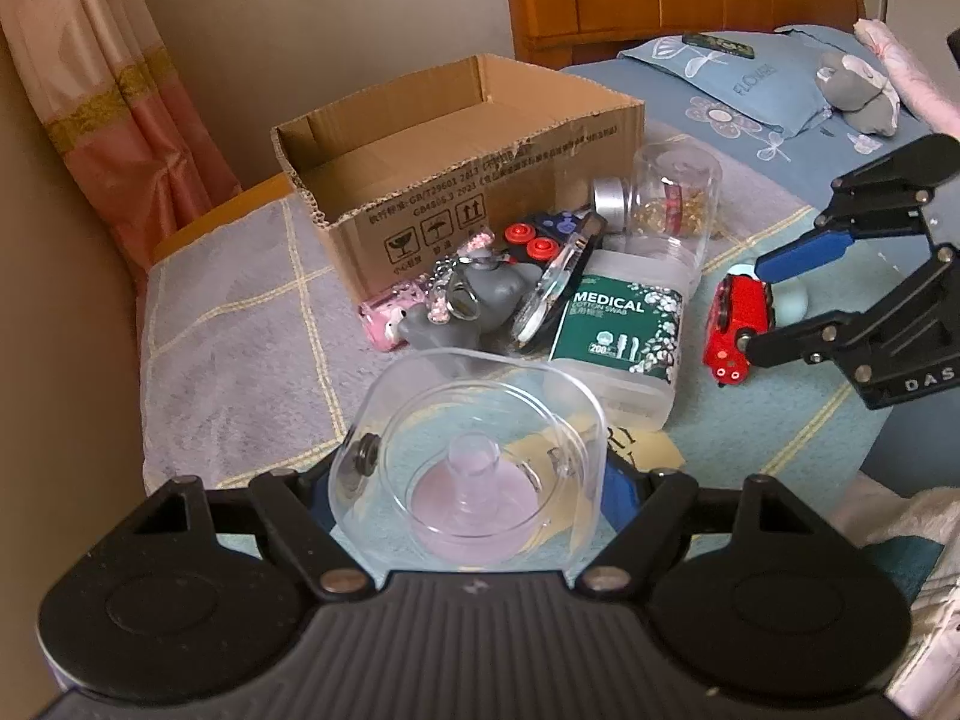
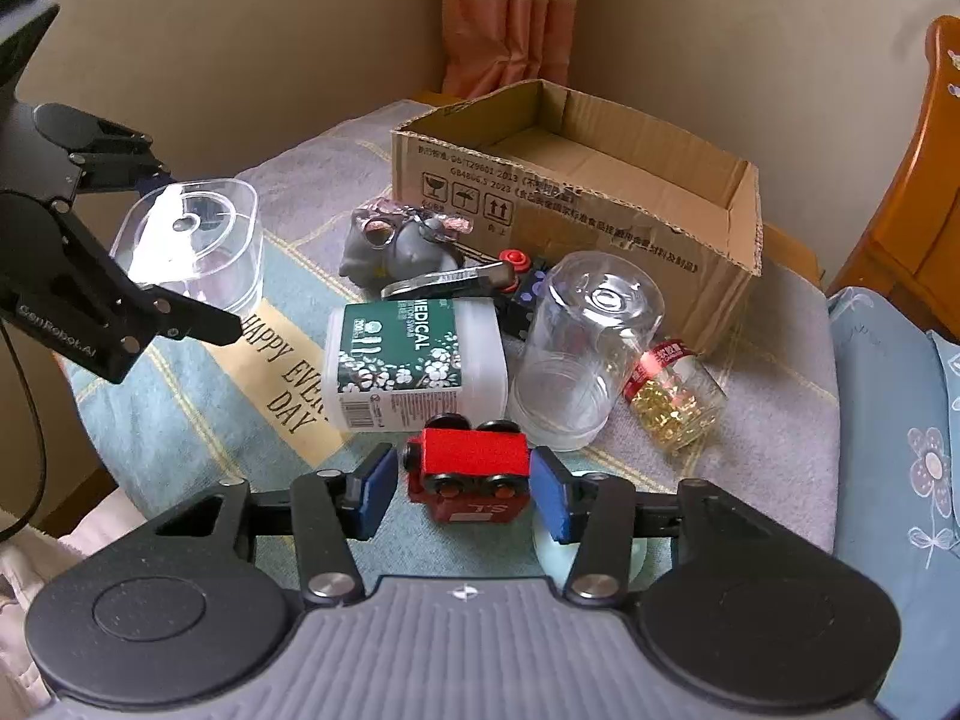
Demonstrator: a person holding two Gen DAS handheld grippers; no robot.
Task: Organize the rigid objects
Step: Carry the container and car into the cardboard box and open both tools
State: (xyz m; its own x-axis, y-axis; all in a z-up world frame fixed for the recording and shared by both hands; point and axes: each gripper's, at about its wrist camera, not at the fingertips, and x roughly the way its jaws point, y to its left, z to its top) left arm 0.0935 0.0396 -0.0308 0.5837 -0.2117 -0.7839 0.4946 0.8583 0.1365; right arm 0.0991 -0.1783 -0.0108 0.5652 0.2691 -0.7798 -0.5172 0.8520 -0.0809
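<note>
Right gripper (image 2: pixel 463 489) sits around the red toy train (image 2: pixel 468 474), jaws wide, train lying sideways between them (maybe not touching). Left gripper (image 1: pixel 474 474) holds the clear container (image 1: pixel 474 456).

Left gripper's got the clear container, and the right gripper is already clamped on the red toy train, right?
Not quite. The left gripper does hold the clear container, but the right gripper is open, its pads either side of the red toy train with gaps, as the right wrist view shows.

A red wooden toy train with black wheels (image 2: pixel 469 468) sits at six o'clock, a white swab tub with a dark green flowered label (image 2: pixel 414 360) above it, and a plain brown cardboard box (image 2: pixel 606 204) at one o'clock.
</note>
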